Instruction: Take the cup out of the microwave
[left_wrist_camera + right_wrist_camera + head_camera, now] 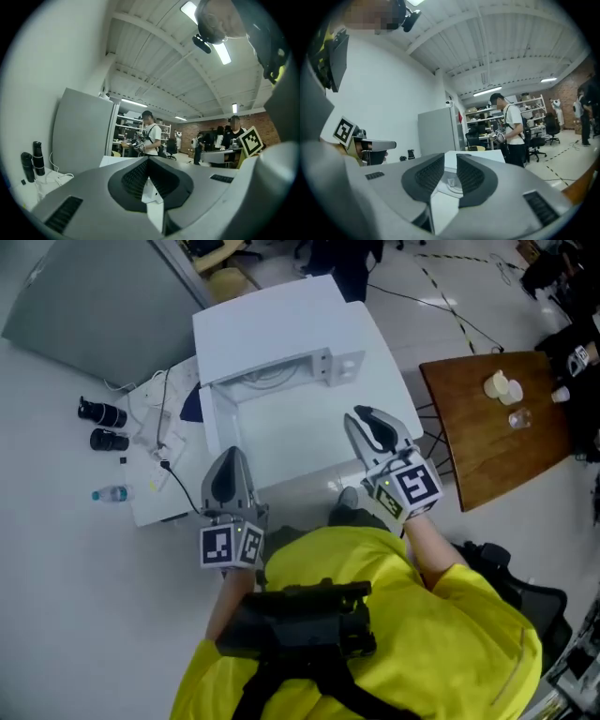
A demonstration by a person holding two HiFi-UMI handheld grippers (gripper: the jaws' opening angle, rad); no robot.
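From the head view I look down on the white microwave (272, 320), a box on a white table (281, 442); its inside is hidden and I see no cup in it. My left gripper (231, 456) hovers at the table's near left edge, pointing at the box, jaws shut with nothing between them (148, 161). My right gripper (364, 415) is over the table's near right part, just in front of the box. A narrow gap shows between its black pads (450, 157), and it holds nothing. The white box top (461, 159) shows beyond the jaws.
A brown wooden table (487, 451) at the right carries pale cups (502, 386) and a clear one (518, 418). To the left are a grey cabinet (94, 306), two black cylinders (103, 413), a water bottle (111, 493) and cables. A person in a white shirt (513, 126) stands beyond.
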